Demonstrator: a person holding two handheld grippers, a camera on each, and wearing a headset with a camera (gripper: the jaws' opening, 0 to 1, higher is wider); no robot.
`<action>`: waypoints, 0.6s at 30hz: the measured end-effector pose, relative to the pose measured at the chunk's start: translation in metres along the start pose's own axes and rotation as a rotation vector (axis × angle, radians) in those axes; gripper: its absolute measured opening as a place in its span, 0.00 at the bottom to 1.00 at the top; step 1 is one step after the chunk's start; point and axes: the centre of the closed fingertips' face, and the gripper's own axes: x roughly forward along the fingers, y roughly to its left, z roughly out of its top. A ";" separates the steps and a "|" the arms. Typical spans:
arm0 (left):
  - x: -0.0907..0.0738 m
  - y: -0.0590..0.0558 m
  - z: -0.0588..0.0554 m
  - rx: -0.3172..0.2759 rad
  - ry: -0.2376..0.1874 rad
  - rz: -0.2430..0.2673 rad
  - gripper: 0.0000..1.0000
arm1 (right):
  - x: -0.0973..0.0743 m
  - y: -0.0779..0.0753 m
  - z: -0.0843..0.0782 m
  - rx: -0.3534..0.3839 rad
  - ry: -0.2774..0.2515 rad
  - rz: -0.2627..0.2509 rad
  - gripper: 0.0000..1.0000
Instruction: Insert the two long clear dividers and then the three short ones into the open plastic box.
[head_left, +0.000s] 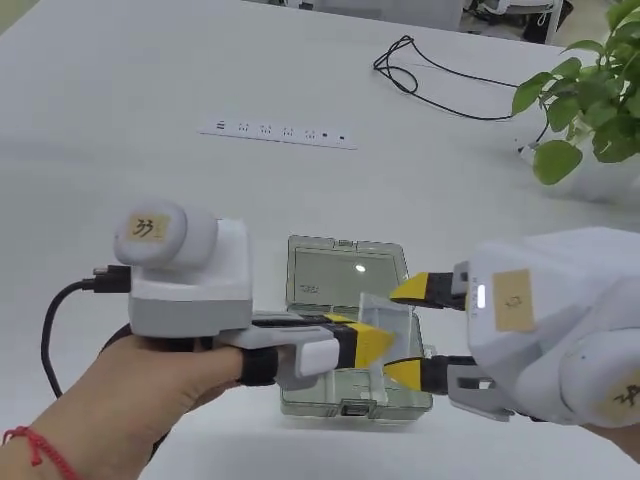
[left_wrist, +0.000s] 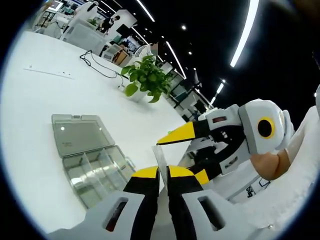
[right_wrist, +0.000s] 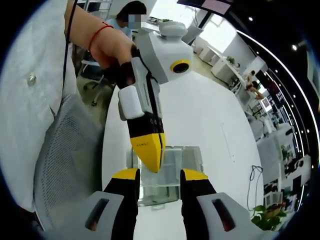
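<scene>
White table (head_left: 120, 70) | open clear box (head_left: 330, 265) near front edge | from it: power strip (head_left: 278, 132) 11 o'clock | black cable (head_left: 440, 85) 1 | plant (head_left: 590, 100) 2, pot possibly white

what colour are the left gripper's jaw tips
Yellow on the left gripper, best in the left gripper view.

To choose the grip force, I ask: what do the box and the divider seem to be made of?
The box looks like clear, faintly greenish hard plastic, glossy: a light reflects on its lid. The divider seems thin clear plastic, smooth; one sees through it.
</scene>
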 end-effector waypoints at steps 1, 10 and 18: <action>0.000 0.000 0.000 -0.009 -0.002 -0.002 0.00 | 0.000 0.000 0.000 -0.002 0.001 0.000 0.33; 0.000 -0.001 -0.001 -0.057 -0.007 -0.007 0.00 | 0.001 0.001 -0.001 -0.018 0.011 0.001 0.33; -0.002 0.004 -0.002 -0.049 -0.010 0.011 0.00 | 0.000 0.000 0.002 -0.019 0.000 -0.002 0.33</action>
